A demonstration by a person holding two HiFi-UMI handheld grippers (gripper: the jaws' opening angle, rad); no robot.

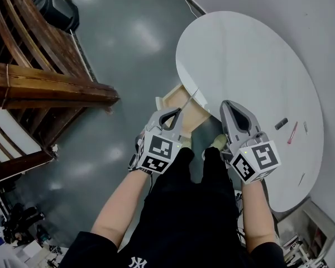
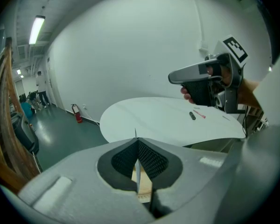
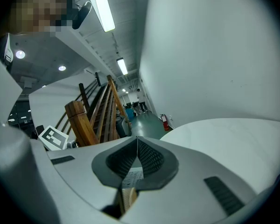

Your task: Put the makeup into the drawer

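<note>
Lower centre of head view: left gripper (image 1: 176,112) and right gripper (image 1: 225,103) side by side, each with jaws pressed together, nothing between them. Just between their tips, wooden drawer (image 1: 181,102) stuck out from under edge of round white table (image 1: 240,54), top open. On tabletop at right of frame lay makeup: dark tube (image 1: 281,124) and pink stick (image 1: 292,133), near each other, well apart from drawer. Wooden stair rail (image 1: 44,88) at left.

Round white table (image 1: 240,54) against white wall (image 2: 130,55) — glossy grey floor (image 1: 128,49), wooden staircase (image 1: 44,88), strip lights (image 3: 100,6).
</note>
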